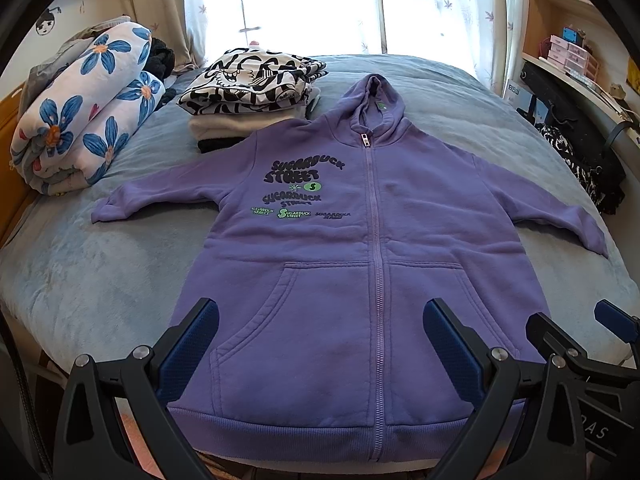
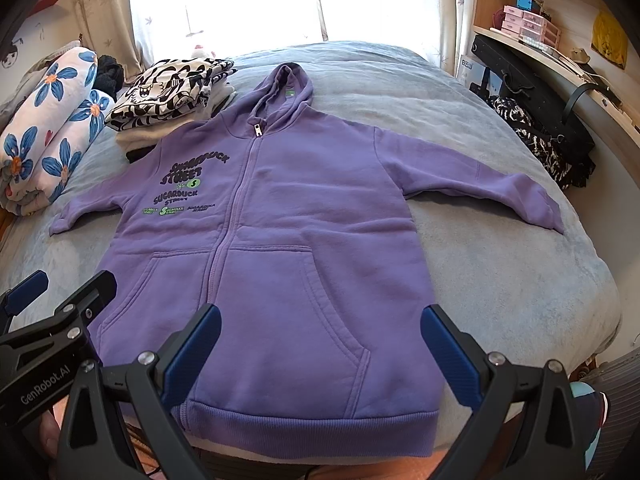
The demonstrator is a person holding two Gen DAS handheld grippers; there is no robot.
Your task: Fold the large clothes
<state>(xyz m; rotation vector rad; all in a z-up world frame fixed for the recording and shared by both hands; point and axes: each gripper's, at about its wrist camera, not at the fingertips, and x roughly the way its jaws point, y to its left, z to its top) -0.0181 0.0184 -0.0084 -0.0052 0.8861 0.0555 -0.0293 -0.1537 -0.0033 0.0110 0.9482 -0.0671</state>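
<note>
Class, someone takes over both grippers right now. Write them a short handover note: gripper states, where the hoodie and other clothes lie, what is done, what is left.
Left gripper: open, empty, over the hoodie's hem.
Right gripper: open, empty, also at the hem.
Hoodie: flat on the bed, front up, zipped, both sleeves spread out, hood away from you.
Stack of folded clothes: beyond the hoodie's left shoulder. Floral quilt, rolled, farther left.
Done: hoodie laid out. No fold made yet.
Left: probably fold the sleeves in, then fold the body.
</note>
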